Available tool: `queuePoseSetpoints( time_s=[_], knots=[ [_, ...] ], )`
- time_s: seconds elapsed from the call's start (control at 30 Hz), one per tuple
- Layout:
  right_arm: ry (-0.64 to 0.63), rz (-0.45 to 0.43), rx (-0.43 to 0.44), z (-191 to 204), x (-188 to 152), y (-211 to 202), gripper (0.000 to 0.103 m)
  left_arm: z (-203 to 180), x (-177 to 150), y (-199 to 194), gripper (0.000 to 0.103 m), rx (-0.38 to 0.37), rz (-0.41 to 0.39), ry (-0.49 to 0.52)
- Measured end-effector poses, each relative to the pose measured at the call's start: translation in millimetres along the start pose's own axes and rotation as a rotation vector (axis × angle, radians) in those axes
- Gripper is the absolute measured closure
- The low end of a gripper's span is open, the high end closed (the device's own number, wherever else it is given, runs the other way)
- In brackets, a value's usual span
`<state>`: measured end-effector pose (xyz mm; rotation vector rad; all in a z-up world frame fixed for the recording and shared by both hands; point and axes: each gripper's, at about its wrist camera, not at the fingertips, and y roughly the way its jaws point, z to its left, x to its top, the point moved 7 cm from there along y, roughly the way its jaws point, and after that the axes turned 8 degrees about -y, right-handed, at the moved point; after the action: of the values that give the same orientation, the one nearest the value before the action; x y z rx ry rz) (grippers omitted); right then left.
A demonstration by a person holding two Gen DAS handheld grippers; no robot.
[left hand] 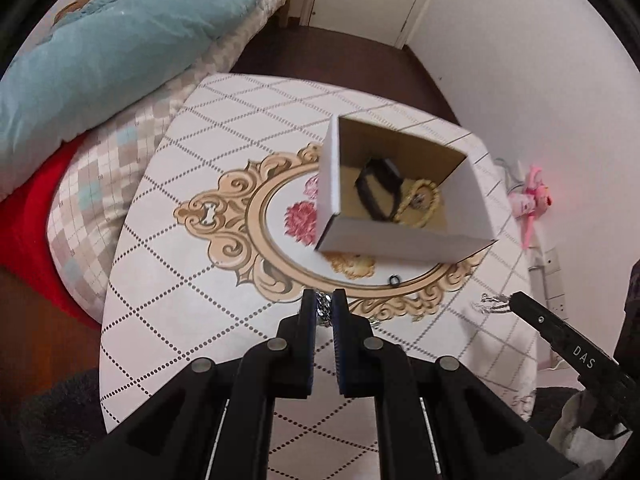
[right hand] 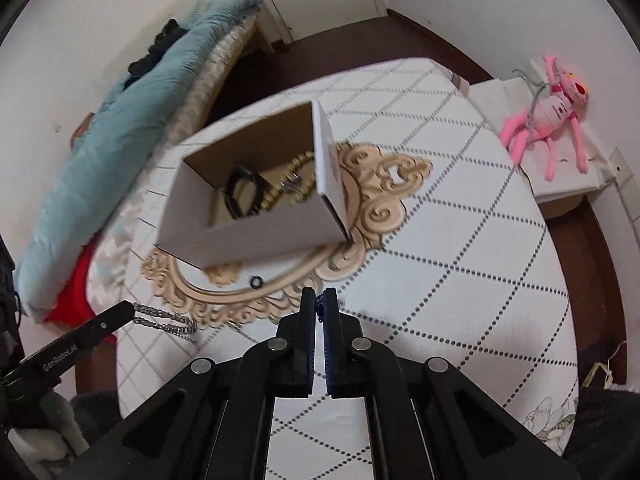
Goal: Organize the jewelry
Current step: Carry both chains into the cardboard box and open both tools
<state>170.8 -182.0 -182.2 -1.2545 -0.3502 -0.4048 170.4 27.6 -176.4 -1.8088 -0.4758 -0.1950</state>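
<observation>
An open white cardboard box [left hand: 404,236] [right hand: 256,240] stands on the patterned table and holds a black band [left hand: 378,188] [right hand: 240,192] and a gold bead bracelet [left hand: 424,200] [right hand: 288,184]. A small black ring [left hand: 394,280] [right hand: 256,281] lies on the table in front of the box. My left gripper [left hand: 323,304] [right hand: 132,314] is shut on a silver chain [left hand: 324,310] [right hand: 168,322]. My right gripper [right hand: 319,300] [left hand: 512,302] is shut on a thin chain [right hand: 320,306] [left hand: 490,304]. Both grippers sit just short of the box.
The table [left hand: 192,280] [right hand: 460,260] has a quilted white cloth with a gold ornament. A bed with a blue duvet [left hand: 112,52] [right hand: 120,120] lies to the left. A pink plush toy [right hand: 556,108] [left hand: 528,196] lies on a white stand to the right.
</observation>
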Motion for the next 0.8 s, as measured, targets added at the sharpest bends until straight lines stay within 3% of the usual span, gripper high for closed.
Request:
queuePoseSetpoints(
  time_s=[0.23, 0.5, 0.63, 0.8],
  knots=[
    [-0.031, -0.060, 0.084, 20.3, 26.5, -38.8, 0.099, -18.0, 22.1, -32.1, 0.098, -0.064, -0.047, 0.018],
    [-0.099, -0.124, 0.142, 43.3, 81.5, -75.7, 0.099, -65.3, 71.0, -61.6, 0.098, -0.125, -0.116, 0.096],
    [-0.142, -0.097, 0.118, 47.1, 107.7, -62.3, 0.100, -78.6, 91.4, -48.3, 0.098, -0.119, -0.107, 0.122],
    [-0.155, -0.018, 0.086, 41.1, 120.3, -23.8, 0.100, -84.0, 112.1, -11.0, 0.098, -0.095, -0.039, 0.137]
  ],
)
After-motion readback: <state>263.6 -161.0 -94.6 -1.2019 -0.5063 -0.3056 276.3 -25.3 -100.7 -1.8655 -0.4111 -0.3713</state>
